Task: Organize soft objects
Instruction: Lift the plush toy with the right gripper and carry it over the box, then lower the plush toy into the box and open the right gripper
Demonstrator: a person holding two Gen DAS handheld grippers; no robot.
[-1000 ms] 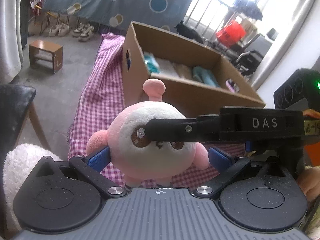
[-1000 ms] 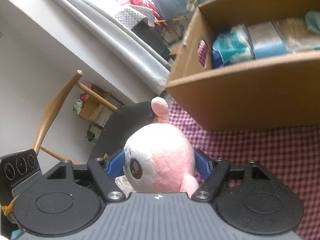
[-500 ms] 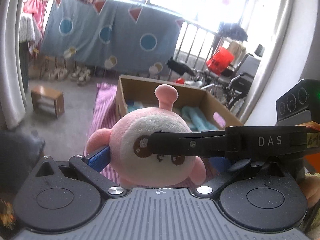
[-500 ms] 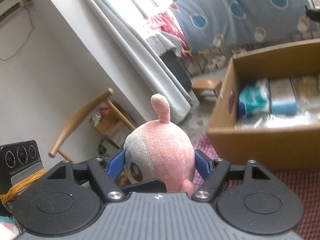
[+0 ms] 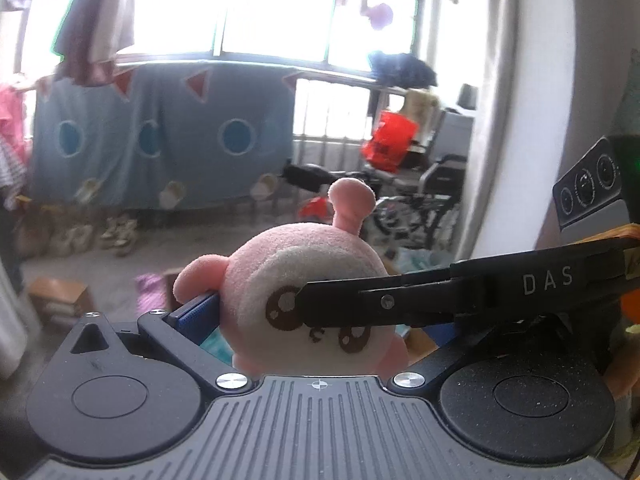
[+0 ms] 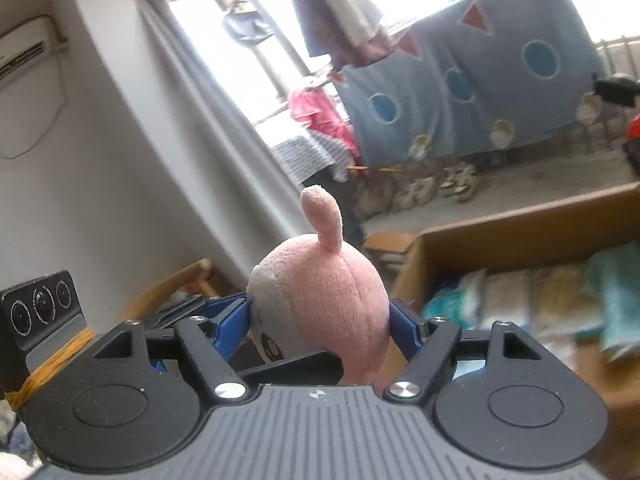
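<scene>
Both the left gripper and right gripper clamp one pink plush toy between their blue pads. Since the toy compresses easily, uneven pulling could squeeze it free short of the cardboard box at far right, which is blurred.

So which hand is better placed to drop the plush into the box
Right, probably. Both grippers, left and right, clamp the plush, but only the right view shows the open box just past its fingers. The left view mostly shows the room.
</scene>
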